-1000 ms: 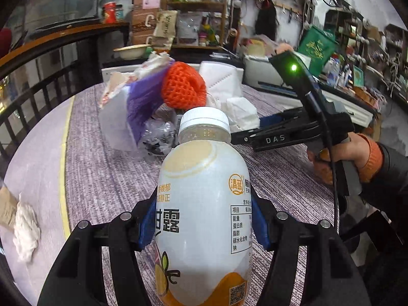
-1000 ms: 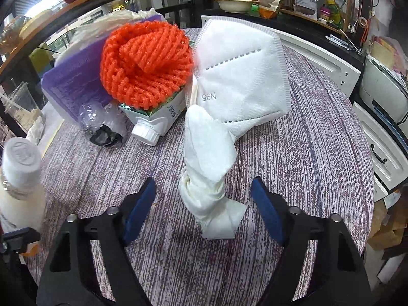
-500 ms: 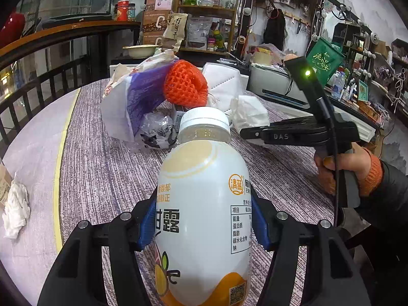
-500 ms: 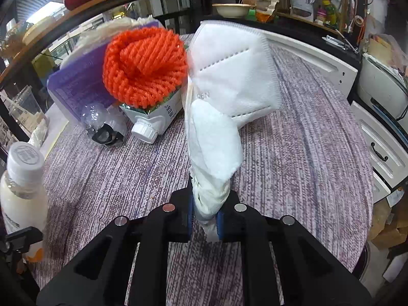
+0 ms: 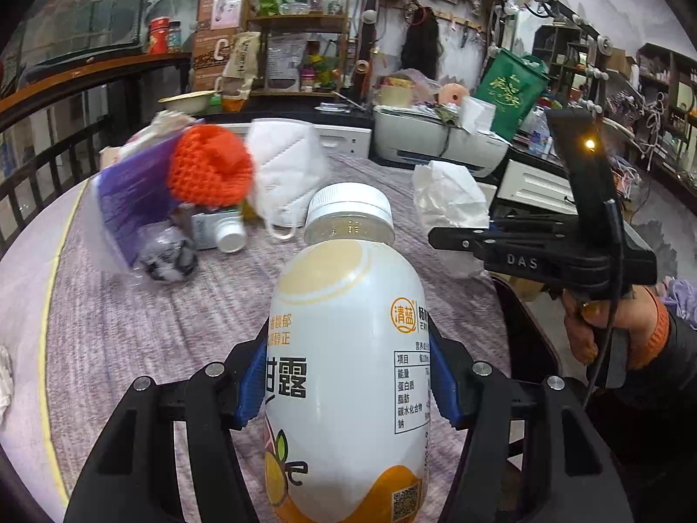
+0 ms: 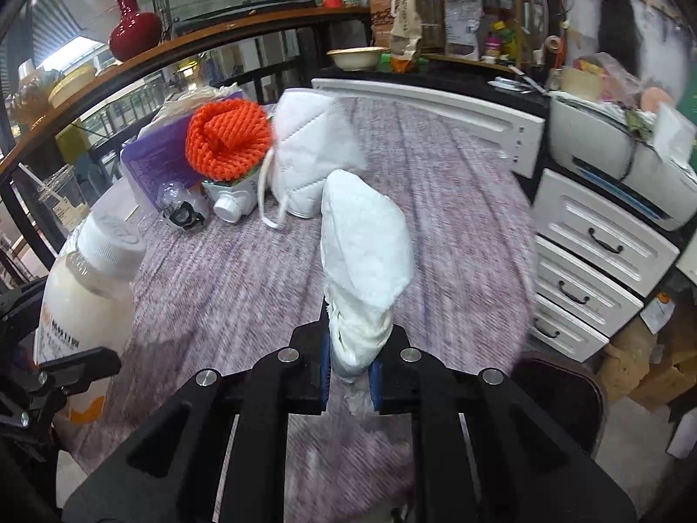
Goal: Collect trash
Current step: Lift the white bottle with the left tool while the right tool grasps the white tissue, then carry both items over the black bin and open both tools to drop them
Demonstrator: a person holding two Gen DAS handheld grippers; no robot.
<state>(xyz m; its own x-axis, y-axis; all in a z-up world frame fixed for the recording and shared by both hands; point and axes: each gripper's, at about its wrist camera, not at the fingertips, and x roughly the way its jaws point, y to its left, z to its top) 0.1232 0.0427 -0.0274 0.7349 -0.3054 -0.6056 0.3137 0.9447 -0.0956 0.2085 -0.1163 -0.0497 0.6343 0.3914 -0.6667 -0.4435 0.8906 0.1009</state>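
Note:
My left gripper is shut on a white and orange drink bottle with a white cap, held upright above the round table. The bottle also shows in the right wrist view. My right gripper is shut on a crumpled white tissue, lifted off the table; the tissue shows in the left wrist view too. Left on the table are a white N95 mask, an orange foam net, a small carton, a purple bag and a clear wrapper.
White drawers and a printer stand right of the table. A dark round bin rim sits low at the right. A railing with a red vase runs behind. A tissue lies at the far left.
My right gripper closed on the white tissue and lifted it up and back off the table. My left gripper kept hold of the bottle and drew back a little.

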